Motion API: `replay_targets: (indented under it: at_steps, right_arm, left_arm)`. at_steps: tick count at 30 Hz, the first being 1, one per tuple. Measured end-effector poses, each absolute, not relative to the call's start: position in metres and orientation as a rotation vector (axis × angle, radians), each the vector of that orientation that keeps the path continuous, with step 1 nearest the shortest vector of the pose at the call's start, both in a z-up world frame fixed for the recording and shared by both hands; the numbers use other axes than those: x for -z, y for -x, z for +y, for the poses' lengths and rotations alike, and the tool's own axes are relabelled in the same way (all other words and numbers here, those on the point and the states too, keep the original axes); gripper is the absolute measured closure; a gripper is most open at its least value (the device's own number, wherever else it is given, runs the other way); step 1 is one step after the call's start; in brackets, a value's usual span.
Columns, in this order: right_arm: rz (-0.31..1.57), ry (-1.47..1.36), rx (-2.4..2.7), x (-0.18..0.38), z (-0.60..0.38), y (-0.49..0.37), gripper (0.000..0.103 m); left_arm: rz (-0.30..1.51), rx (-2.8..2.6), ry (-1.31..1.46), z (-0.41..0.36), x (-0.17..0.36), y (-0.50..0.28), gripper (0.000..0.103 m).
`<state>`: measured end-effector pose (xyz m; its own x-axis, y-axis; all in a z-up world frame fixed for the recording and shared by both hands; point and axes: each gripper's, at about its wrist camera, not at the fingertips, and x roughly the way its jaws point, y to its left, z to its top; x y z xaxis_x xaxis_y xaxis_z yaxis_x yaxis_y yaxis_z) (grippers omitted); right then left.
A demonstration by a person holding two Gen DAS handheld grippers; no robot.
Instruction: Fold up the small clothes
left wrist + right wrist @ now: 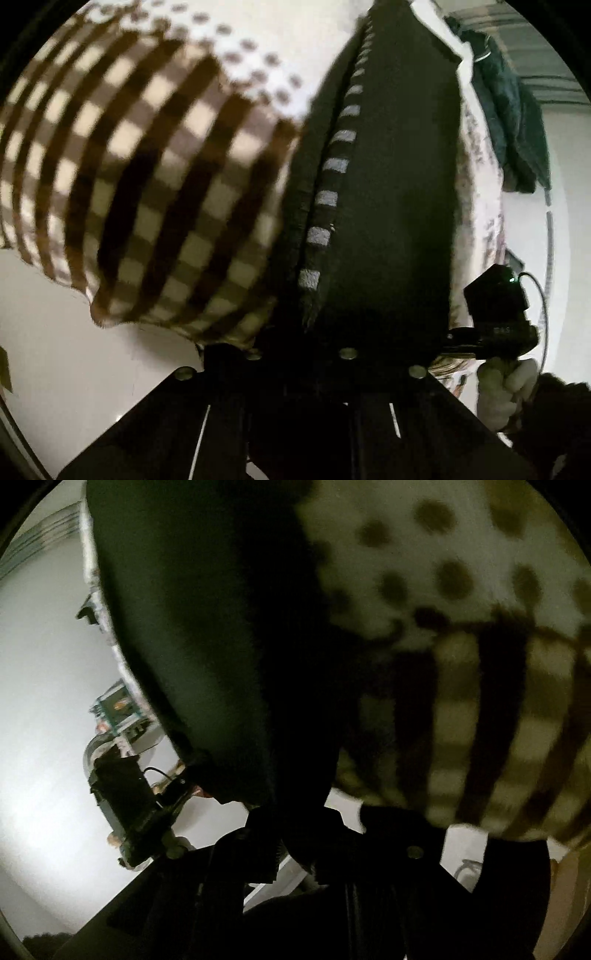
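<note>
A small garment hangs lifted between both grippers. It has a dark panel [388, 206] with a striped trim, a brown-and-cream checked part [155, 206] and a white dotted part [266, 48]. My left gripper [303, 350] is shut on the garment's lower edge; its fingertips are hidden by cloth. In the right wrist view the dark panel [207, 635] and the checked part [480, 738] fill the frame. My right gripper [306, 823] is shut on the dark cloth. The right gripper [495, 325] also shows at the left view's right edge.
A white table surface [74, 350] lies below the garment. A dark green cloth [513, 122] lies at the far right. The left gripper body [125, 805] shows in the right view, over the white surface [48, 720].
</note>
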<state>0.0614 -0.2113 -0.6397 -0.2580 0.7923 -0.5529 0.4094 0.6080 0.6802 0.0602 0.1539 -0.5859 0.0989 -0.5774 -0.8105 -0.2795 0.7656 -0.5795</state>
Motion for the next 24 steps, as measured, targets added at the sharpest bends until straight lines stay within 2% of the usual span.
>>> replay_targets:
  at_steps: [7, 13, 18, 24]
  right_arm:
    - [1.75, -1.036, -0.583, 0.575, -0.219, -0.084, 0.091]
    - [1.551, -1.091, -0.572, 0.516, -0.255, -0.157, 0.092]
    - [1.404, -1.097, -0.522, 0.492, -0.264, -0.247, 0.092]
    - [1.319, -1.094, -0.432, 0.51, -0.277, -0.365, 0.091]
  left_arm:
    - [1.338, 0.293, 0.903, 0.16, 0.529, -0.078, 0.096]
    - [1.16, 0.363, 0.91, 0.152, 0.482, -0.167, 0.096]
    - [1.059, 0.404, 0.881, 0.148, 0.48, -0.263, 0.096]
    - [1.034, 0.426, 0.853, 0.129, 0.516, -0.393, 0.096]
